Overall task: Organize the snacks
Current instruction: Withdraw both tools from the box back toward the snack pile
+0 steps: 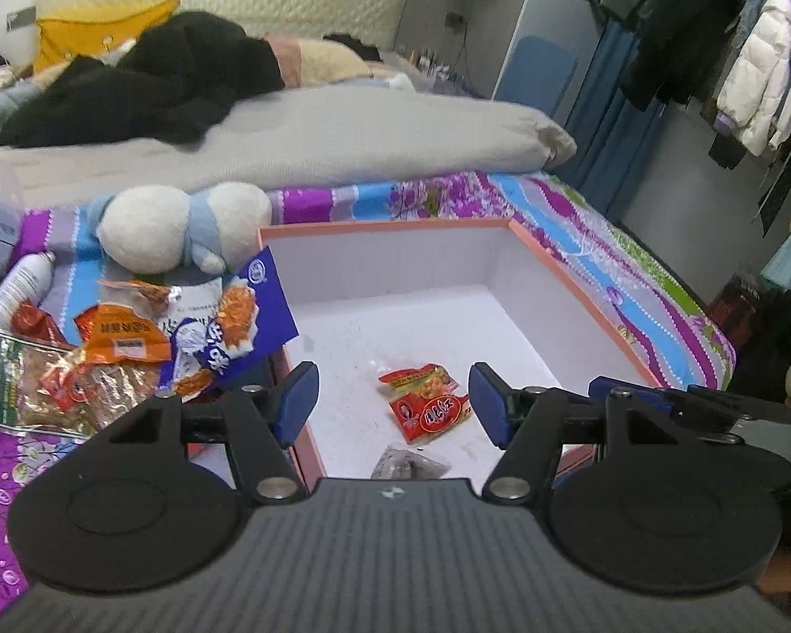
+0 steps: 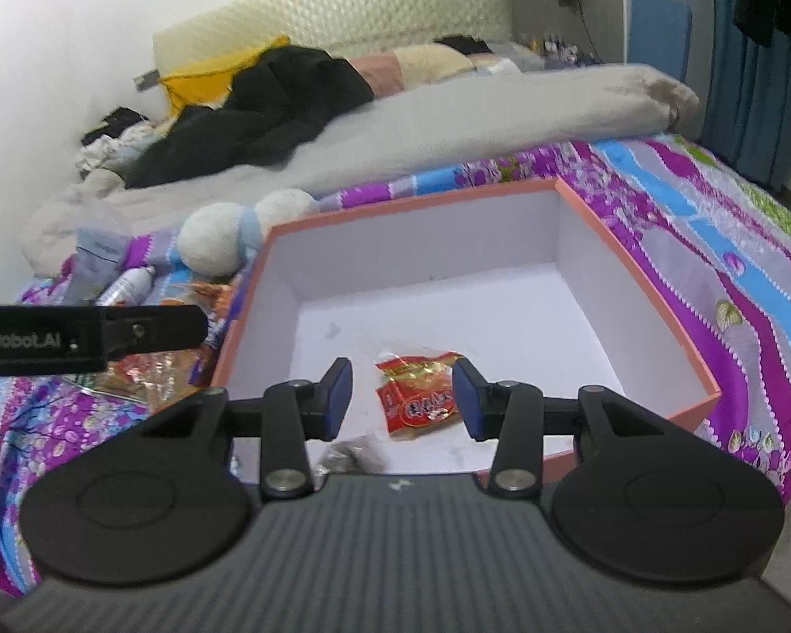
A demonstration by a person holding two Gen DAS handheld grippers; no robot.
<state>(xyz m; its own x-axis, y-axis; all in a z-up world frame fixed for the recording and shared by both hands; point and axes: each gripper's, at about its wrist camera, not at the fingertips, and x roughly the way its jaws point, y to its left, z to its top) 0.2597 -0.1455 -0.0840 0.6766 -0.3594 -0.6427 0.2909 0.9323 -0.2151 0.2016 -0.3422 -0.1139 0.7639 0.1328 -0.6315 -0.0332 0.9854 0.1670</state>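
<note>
- Bedroom scene: a bed with a purple floral sheet [image 1: 580,221] carries an open pink-rimmed box [image 1: 553,264] with a white interior.
- Left gripper [image 1: 393,403] hangs over the box, jaws apart and empty; right gripper [image 2: 402,401] likewise, its gap narrower.
- A red snack packet [image 2: 419,401] lies on the box floor just beyond both sets of fingertips, a dark packet [image 1: 408,464] nearer the tongs.
- Left of the left gripper, loose snack bags [image 1: 132,348] lie piled outside the box, a plush toy [image 1: 184,227] beyond them.
</note>
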